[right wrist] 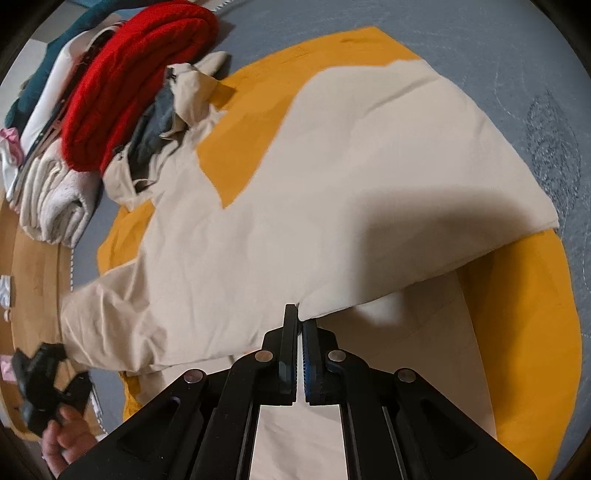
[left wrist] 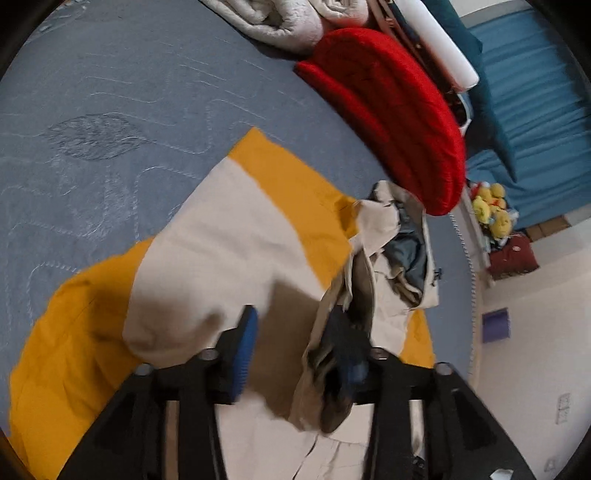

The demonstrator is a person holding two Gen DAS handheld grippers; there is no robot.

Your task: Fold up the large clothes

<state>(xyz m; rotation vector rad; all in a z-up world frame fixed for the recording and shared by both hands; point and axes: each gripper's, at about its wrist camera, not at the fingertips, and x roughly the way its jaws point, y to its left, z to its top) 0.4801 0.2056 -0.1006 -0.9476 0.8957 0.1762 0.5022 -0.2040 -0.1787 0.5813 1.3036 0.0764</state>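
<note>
A large beige and yellow jacket [right wrist: 280,206] lies spread on a grey-blue quilted bed; it also shows in the left wrist view [left wrist: 221,251]. My right gripper [right wrist: 300,317] is shut on the jacket's folded beige edge and holds it raised. My left gripper [left wrist: 295,332] is open; a bunched beige sleeve [left wrist: 332,369] drapes over its right finger, with the blue pad of the left finger [left wrist: 248,343] bare. In the right wrist view the left gripper [right wrist: 48,384] is at the far left by the sleeve end.
A folded red blanket [left wrist: 399,110] and rolled cream blankets [left wrist: 280,18] lie at the head of the bed [left wrist: 110,92]. The jacket's hood with grey lining [right wrist: 159,122] rests against the red blanket [right wrist: 129,74]. Floor, blue curtain and yellow toys [left wrist: 491,210] lie beyond the edge.
</note>
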